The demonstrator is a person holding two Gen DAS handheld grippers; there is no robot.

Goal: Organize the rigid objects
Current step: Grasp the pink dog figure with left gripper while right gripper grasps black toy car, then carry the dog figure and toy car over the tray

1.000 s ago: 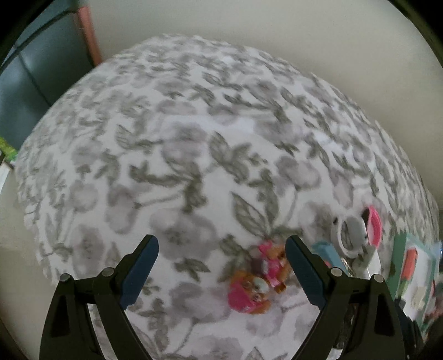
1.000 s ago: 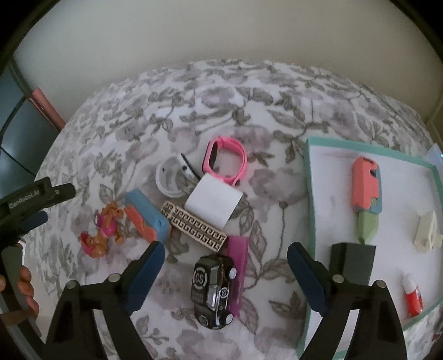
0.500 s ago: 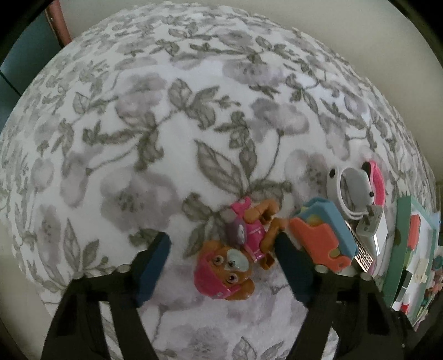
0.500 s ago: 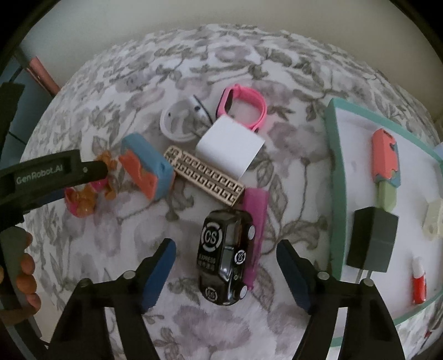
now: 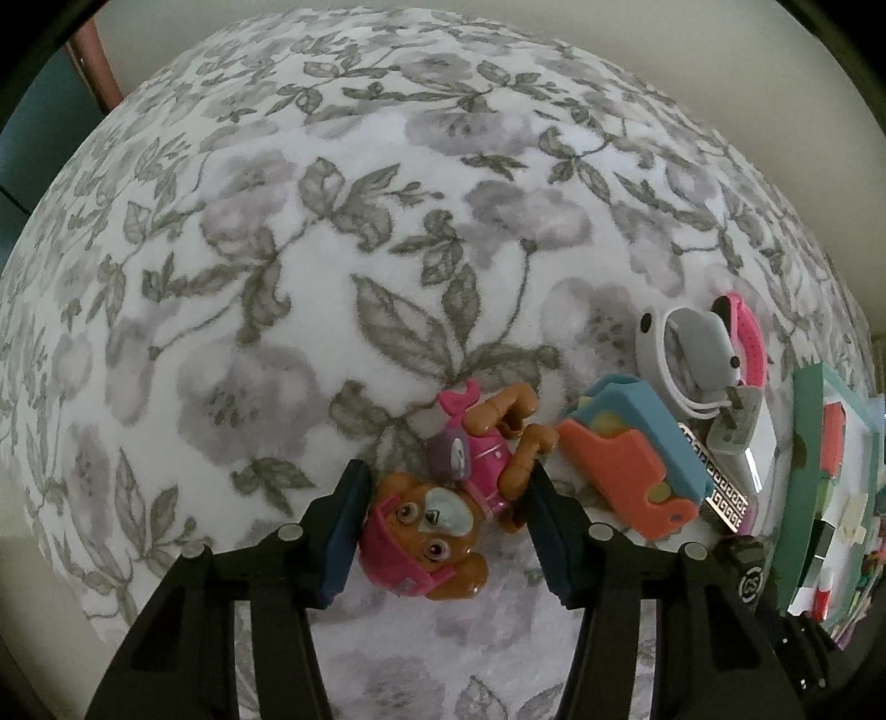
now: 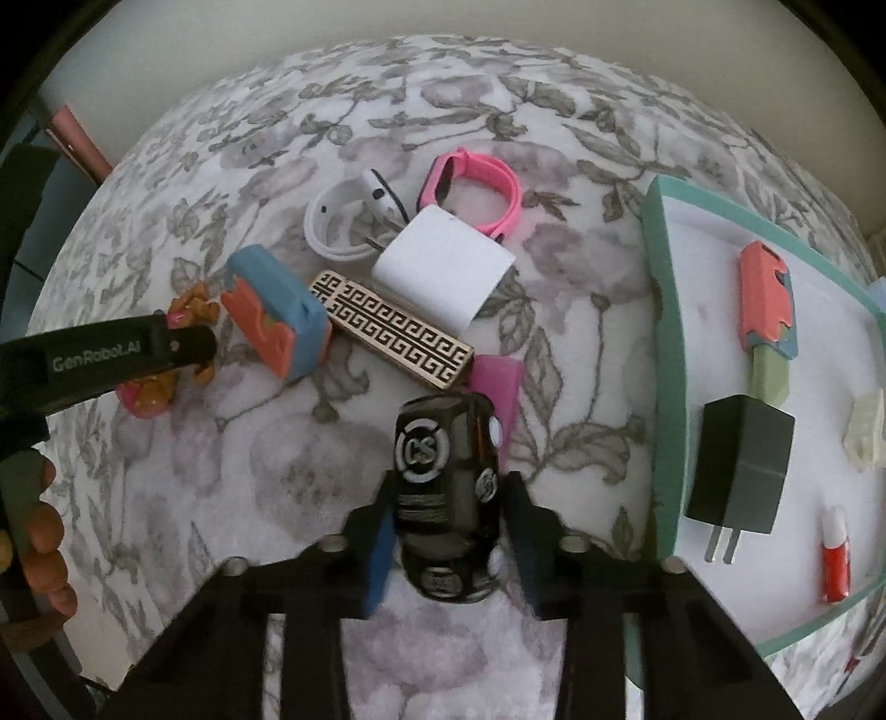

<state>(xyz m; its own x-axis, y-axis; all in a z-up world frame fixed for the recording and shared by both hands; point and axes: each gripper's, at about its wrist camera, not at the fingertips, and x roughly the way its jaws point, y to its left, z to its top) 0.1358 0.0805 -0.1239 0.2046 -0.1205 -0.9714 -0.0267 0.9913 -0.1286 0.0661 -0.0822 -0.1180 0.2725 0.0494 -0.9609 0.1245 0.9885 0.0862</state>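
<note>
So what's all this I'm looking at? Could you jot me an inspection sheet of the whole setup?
Surface: floral cloth.
Job's things: puppy figure between left gripper fingers; black toy car between right gripper fingers; teal-rimmed tray holding black charger.
Clutter: pink watch, white charger, patterned bar.
Grippers: both closed around toys.
Cables: white coil.
Surroundings: pale wall.

Two watches [image 6: 473,191], two chargers [image 6: 742,471], two blue-and-orange blocks [image 6: 277,313], one toy car [image 6: 443,487], one puppy figure [image 5: 443,498], one tray [image 6: 662,387]
</note>
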